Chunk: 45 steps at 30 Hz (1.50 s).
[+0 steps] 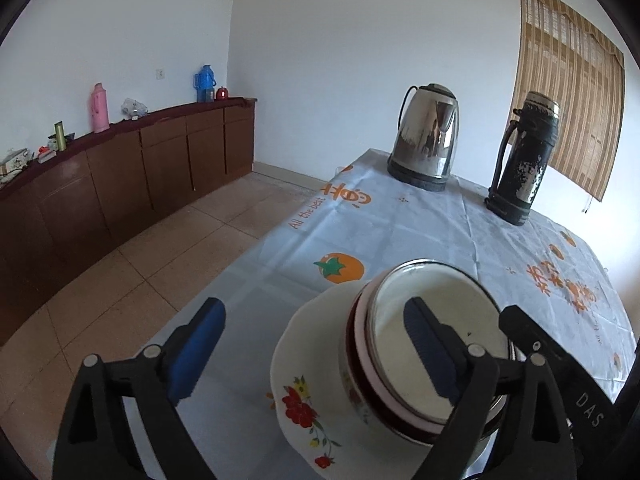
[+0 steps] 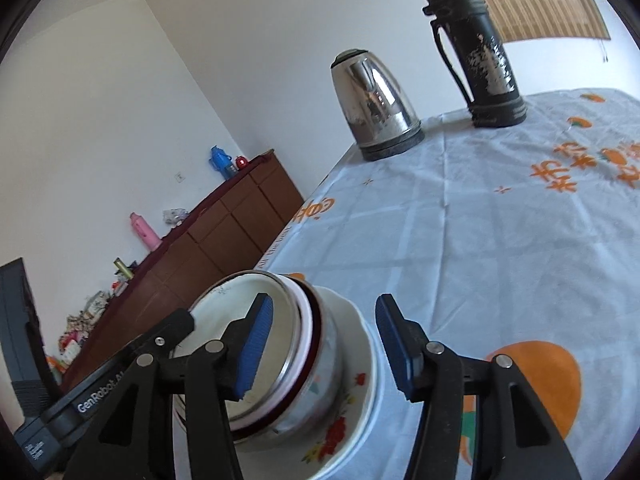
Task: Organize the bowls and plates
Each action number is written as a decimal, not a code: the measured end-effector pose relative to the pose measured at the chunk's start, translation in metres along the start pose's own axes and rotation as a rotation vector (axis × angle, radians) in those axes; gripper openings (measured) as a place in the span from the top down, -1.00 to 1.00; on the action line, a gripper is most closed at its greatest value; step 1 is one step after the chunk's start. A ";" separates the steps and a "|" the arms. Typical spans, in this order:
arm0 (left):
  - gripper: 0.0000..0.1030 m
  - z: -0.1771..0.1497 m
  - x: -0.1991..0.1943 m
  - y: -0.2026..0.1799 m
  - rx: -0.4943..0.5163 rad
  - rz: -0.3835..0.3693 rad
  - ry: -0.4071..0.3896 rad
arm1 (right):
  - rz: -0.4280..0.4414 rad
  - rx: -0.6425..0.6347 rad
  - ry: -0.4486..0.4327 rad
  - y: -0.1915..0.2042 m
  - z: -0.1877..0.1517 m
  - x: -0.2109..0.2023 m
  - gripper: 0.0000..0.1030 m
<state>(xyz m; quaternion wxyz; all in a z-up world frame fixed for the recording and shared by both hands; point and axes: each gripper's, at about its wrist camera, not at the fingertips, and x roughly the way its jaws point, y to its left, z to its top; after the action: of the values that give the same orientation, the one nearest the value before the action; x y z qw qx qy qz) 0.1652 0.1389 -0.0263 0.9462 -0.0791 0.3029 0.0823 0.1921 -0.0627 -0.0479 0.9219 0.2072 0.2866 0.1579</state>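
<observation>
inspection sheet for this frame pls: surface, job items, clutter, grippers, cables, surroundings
Surface: table under a pale blue tablecloth with orange fruit prints and lettering.
Job's things: stack of bowls nested upright on a floral plate, near the table's front edge.
Clutter: steel kettle and dark thermos standing at the far end, apart from each other.
Grippers: left gripper open, one finger over the top bowl; right gripper open, straddling the stack's rim. Neither holds anything.
Cables: nothing seen.
Surroundings: brown sideboard along the wall with a pink flask and blue flask; bamboo blind; tiled floor.
</observation>
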 end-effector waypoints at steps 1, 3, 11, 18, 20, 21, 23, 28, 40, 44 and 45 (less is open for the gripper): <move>-0.79 -0.002 0.000 -0.001 0.005 0.006 0.001 | -0.007 -0.004 -0.004 0.000 -0.001 -0.001 -0.09; -0.79 -0.007 0.000 0.000 0.011 0.003 0.005 | -0.021 -0.016 -0.013 -0.001 -0.004 -0.003 -0.09; -0.79 -0.019 -0.004 0.001 -0.003 -0.038 0.019 | -0.081 -0.104 -0.071 0.004 -0.012 -0.015 -0.17; -0.91 -0.026 -0.012 -0.003 -0.008 -0.095 0.001 | -0.112 -0.124 -0.129 0.003 -0.018 -0.031 -0.20; -0.95 -0.028 -0.015 -0.006 0.008 -0.093 -0.021 | -0.114 -0.134 -0.160 0.004 -0.020 -0.037 -0.22; -0.95 -0.029 -0.017 -0.008 0.020 -0.085 -0.036 | -0.115 -0.139 -0.173 0.004 -0.020 -0.038 -0.28; -0.98 -0.030 -0.018 -0.009 0.034 -0.065 -0.051 | -0.129 -0.148 -0.206 0.005 -0.022 -0.044 -0.34; -0.98 -0.030 -0.017 -0.009 0.037 -0.045 -0.054 | -0.120 -0.158 -0.224 0.007 -0.023 -0.051 -0.41; -0.99 -0.038 -0.039 -0.009 0.060 -0.038 -0.107 | -0.126 -0.204 -0.268 0.012 -0.030 -0.066 -0.52; -0.99 -0.043 -0.040 -0.011 0.060 -0.053 -0.103 | -0.137 -0.243 -0.327 0.019 -0.035 -0.078 -0.62; -0.99 -0.044 -0.040 -0.011 0.063 -0.052 -0.102 | -0.146 -0.251 -0.332 0.021 -0.037 -0.080 -0.66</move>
<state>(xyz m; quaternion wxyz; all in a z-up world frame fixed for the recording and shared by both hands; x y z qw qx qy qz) 0.1107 0.1152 -0.0371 0.9642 -0.0530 0.2544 0.0522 0.1040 -0.0666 -0.0283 0.9840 0.0926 0.1232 0.0890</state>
